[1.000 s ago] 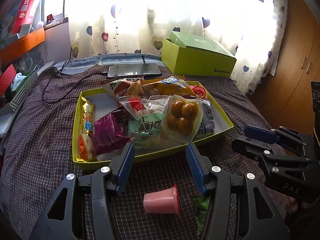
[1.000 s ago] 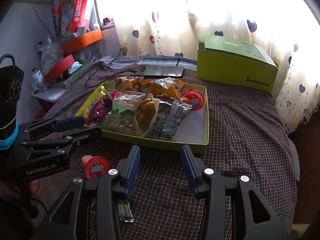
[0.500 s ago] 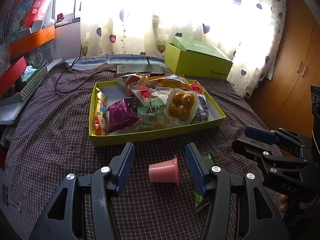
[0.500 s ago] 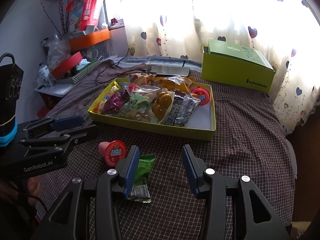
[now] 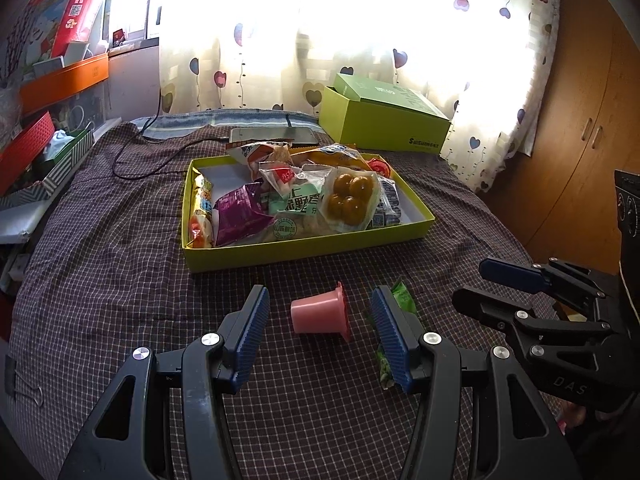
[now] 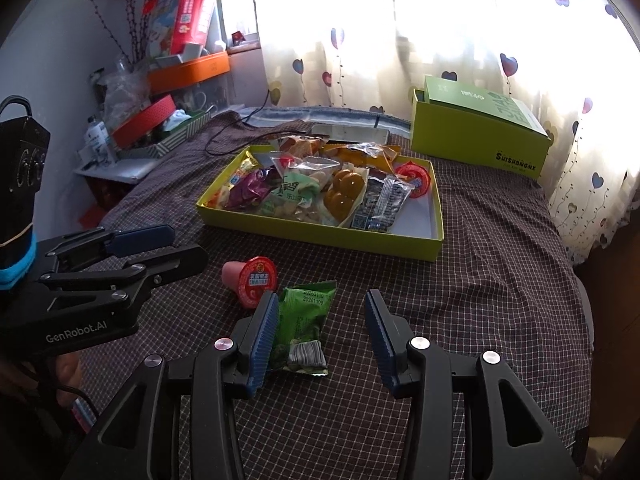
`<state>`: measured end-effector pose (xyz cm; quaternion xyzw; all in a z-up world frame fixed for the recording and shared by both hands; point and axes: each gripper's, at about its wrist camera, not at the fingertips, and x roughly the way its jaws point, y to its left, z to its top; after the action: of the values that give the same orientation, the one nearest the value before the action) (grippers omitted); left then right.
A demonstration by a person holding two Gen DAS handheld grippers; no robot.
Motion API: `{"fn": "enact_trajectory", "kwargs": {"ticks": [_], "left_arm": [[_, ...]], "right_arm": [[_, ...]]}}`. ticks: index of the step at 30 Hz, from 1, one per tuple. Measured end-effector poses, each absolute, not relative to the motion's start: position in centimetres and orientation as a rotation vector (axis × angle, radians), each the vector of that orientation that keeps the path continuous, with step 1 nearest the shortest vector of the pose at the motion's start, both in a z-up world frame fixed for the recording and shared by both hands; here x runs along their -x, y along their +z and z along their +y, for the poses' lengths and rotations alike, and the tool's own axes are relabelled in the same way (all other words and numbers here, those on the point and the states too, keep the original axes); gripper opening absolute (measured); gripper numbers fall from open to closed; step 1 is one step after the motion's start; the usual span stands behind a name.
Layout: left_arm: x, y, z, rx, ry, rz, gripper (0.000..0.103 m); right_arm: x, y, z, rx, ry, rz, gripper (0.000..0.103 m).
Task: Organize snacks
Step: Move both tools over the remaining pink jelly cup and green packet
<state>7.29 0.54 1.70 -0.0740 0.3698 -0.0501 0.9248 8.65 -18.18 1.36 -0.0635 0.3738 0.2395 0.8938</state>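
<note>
Black claw (image 5: 318, 336) frames, ribbed blue pads (image 6: 265, 338), silver screws, white GenRobot.AI lettering

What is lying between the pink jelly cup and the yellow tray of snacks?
Nothing: only bare checked cloth separates the pink jelly cup from the yellow tray, clearest in the left wrist view.

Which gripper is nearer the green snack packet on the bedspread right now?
Right. The right gripper is open over the green snack packet, which lies against its left finger. The left gripper is open around the pink jelly cup beside the packet.
</note>
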Motion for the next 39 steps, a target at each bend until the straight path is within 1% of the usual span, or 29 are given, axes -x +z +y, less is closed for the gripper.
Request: {"fn": "enact_trajectory", "kwargs": {"ticks": [14,39], "left_arm": [[-6.1,1.4,1.1,0.166,-0.121,0.761,0.055],[-7.7,-0.5,0.8,0.2,-0.17,0.818,0.055]], "right_arm": [[-8.3,0.9,-17.4,0.142,0.501,0.793,0.044],[-10.1,-1.2,-17.1,0.121,0.514,0.853,0.044]]}}
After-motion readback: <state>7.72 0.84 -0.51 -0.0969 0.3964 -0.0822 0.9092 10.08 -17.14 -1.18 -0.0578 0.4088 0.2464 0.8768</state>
